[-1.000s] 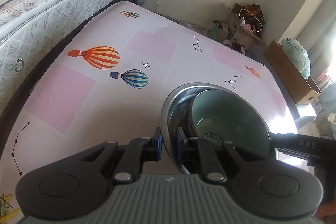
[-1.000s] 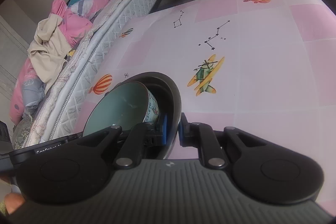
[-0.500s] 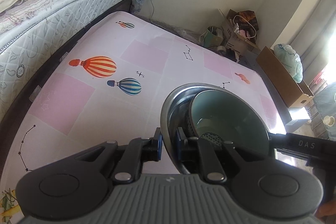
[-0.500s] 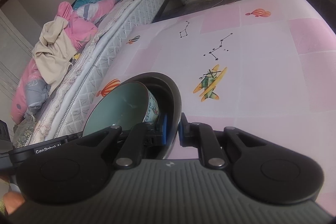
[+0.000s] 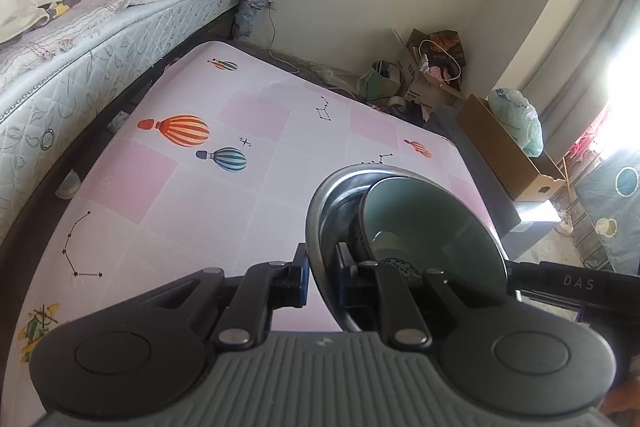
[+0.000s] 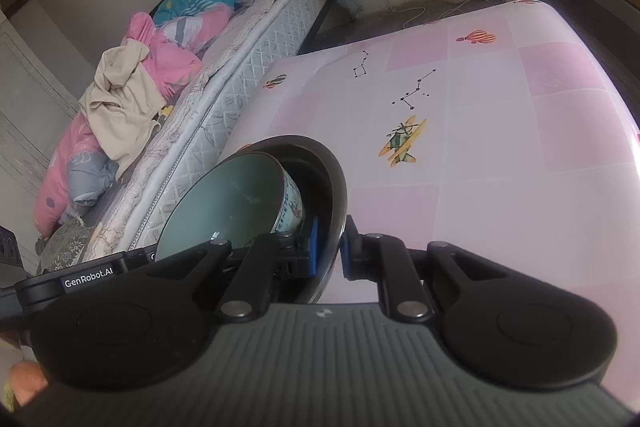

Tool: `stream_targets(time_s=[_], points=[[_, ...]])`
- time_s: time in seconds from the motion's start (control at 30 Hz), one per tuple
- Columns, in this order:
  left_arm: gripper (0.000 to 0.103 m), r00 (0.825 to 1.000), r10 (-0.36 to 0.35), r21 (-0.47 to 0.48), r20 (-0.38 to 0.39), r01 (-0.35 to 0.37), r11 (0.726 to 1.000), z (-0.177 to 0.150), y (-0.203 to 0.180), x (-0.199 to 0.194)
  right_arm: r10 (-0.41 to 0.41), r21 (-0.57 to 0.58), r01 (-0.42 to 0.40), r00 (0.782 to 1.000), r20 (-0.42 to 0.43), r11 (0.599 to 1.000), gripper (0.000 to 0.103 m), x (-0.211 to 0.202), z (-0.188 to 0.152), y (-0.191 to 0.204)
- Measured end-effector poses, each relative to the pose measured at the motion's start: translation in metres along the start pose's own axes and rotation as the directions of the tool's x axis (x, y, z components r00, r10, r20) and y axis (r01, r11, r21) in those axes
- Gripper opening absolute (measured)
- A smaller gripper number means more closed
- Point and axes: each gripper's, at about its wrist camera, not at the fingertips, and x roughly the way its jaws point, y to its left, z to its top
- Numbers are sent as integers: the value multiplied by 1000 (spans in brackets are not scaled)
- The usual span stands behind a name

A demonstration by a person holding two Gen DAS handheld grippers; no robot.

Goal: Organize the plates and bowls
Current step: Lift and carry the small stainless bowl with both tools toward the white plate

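Nearest the left wrist camera, the left tool is pinched narrow on the near rim of a steel bowl, one blue pad outside the wall and one inside. Seen from the other side, the right tool is clamped just as narrowly on the opposite rim of the same steel bowl. The bowl is therefore carried between the two tools, clear of the table.

Inside it sits a teal ceramic bowl, tipped on its side so that its mouth faces the right tool, its patterned outer wall leaning against the steel. It is loose in there; nothing grips it.

Below and beyond the bowls lies the table, covered in a pink checked cloth printed with hot-air balloons, constellations and a small yellow aeroplane. No other plates or bowls show on it in either view. Past the table runs a bed piled with clothes, and in the far corner stand cardboard boxes.

The step in hand looks like the transport of the nested pair: the two bowls are stacked and held up by both rims, not yet put down. The next move probably calls for keeping both tools level with each other, so the steel bowl does not tilt further and let the teal one slide out, then bringing it down flat on a free part of the table before either tool lets go.
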Motion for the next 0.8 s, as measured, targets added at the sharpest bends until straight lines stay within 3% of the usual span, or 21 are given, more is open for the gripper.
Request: stream_targets(time_s=[0.4,0.8], points=[[12,999,-28,-6,-42,28,1000,-58,-9,-38,-31,13,31,999,-25,999,12,-65,-69,2],[12,990,7,-18,-143,-9,1000,-100,1,-18,-78,49,84,990,-116,995,14,-54,-131,-17]])
